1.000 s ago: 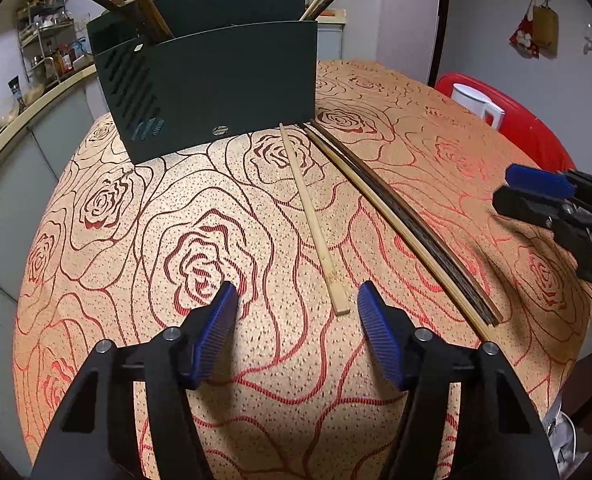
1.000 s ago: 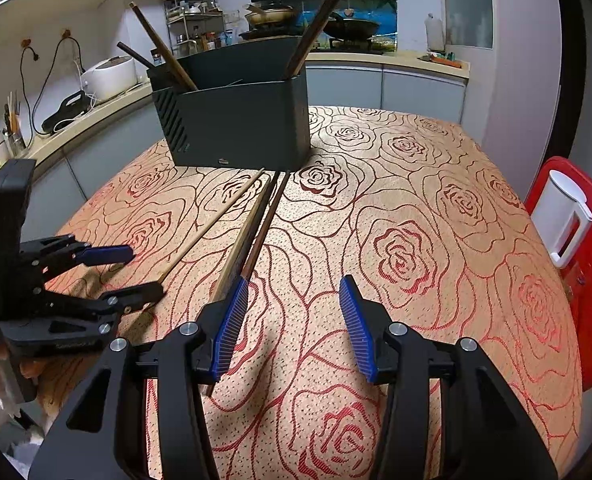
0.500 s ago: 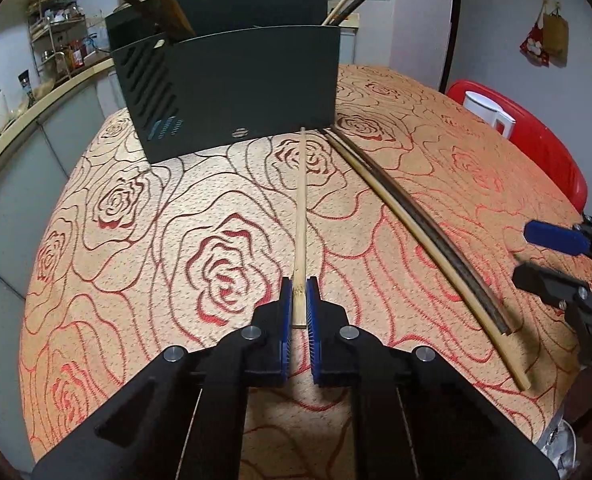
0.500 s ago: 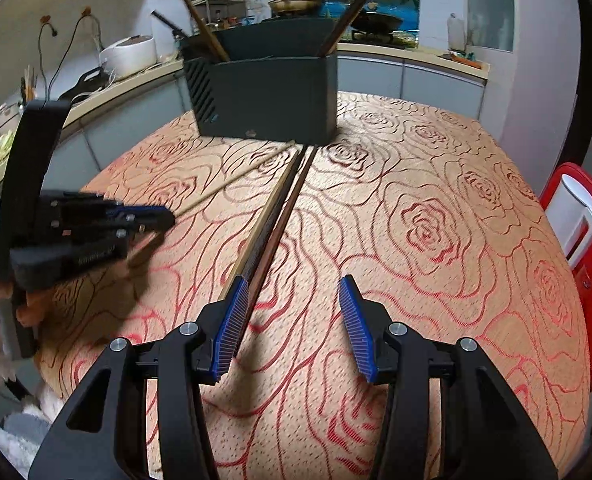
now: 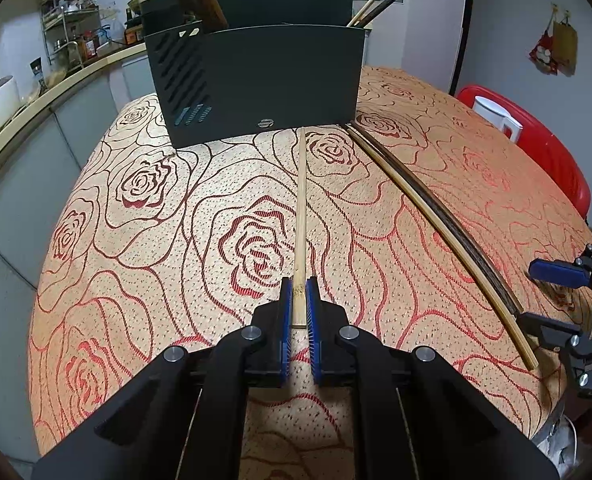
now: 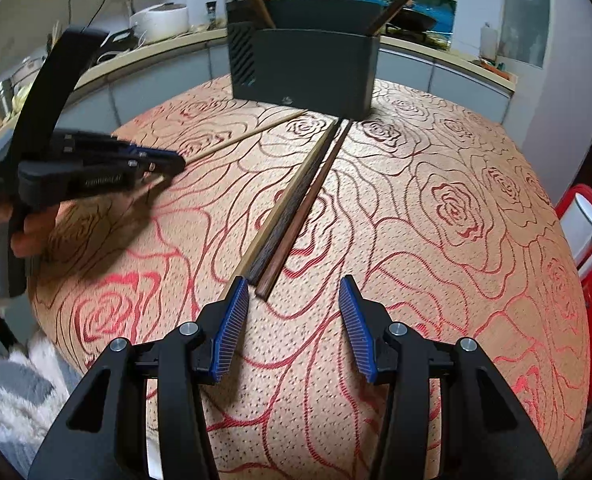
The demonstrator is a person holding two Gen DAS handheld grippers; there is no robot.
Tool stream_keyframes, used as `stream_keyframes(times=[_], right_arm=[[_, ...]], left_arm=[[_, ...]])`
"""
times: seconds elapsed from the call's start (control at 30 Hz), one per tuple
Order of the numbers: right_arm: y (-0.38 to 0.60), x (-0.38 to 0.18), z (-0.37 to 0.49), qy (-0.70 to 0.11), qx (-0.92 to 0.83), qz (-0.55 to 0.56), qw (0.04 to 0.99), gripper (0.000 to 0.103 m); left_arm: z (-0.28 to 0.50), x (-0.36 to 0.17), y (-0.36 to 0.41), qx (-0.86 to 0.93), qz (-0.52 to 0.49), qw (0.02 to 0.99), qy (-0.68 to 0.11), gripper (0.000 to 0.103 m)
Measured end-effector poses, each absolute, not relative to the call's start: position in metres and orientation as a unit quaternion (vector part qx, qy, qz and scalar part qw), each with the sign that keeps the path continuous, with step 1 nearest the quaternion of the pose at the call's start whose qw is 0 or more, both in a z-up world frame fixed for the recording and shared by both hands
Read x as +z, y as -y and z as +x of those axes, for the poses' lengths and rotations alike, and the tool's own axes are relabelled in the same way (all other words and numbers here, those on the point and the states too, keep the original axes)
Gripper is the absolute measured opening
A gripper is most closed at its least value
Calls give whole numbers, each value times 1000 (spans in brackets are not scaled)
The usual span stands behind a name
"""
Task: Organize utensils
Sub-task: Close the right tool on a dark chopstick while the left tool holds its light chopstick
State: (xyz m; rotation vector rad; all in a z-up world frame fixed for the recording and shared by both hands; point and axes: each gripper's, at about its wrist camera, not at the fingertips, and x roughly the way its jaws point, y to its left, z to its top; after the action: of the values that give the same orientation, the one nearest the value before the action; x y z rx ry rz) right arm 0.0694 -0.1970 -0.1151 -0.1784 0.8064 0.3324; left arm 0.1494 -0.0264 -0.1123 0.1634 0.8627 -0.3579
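Note:
My left gripper (image 5: 299,300) is shut on the near end of a light bamboo chopstick (image 5: 301,208) whose tip points at the dark utensil holder (image 5: 264,80). The same gripper (image 6: 164,168) shows in the right wrist view, holding the chopstick (image 6: 248,136) just above the cloth. Several more chopsticks, one light and two dark, (image 6: 296,208) lie side by side on the rose-patterned tablecloth (image 6: 455,208). My right gripper (image 6: 292,312) is open and empty, just short of their near ends. The holder (image 6: 307,68) has several chopsticks standing in it.
A red stool with a white kettle (image 5: 495,120) stands beyond the table's right edge. A kitchen counter with a rice cooker (image 6: 160,20) runs behind the table. The table edge drops off close to both grippers.
My left gripper closed on the bamboo chopstick and lifted its near end, moving toward the holder. My right gripper moved forward to the ends of the lying chopsticks and stayed open.

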Motion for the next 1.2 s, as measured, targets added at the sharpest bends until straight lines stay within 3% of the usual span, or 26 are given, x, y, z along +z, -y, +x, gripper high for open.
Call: stream_keyframes(times=[0.8, 1.03, 1.2], right_arm=[[243, -113, 82, -397, 57, -69, 913, 46], [239, -96, 72, -355, 109, -26, 928, 32], [217, -103, 72, -369, 158, -31, 915, 22]], left_arm=[[143, -112, 12, -159, 75, 893, -413, 7], [141, -112, 11, -158, 74, 894, -413, 7], [140, -112, 10, -156, 74, 895, -412, 7]])
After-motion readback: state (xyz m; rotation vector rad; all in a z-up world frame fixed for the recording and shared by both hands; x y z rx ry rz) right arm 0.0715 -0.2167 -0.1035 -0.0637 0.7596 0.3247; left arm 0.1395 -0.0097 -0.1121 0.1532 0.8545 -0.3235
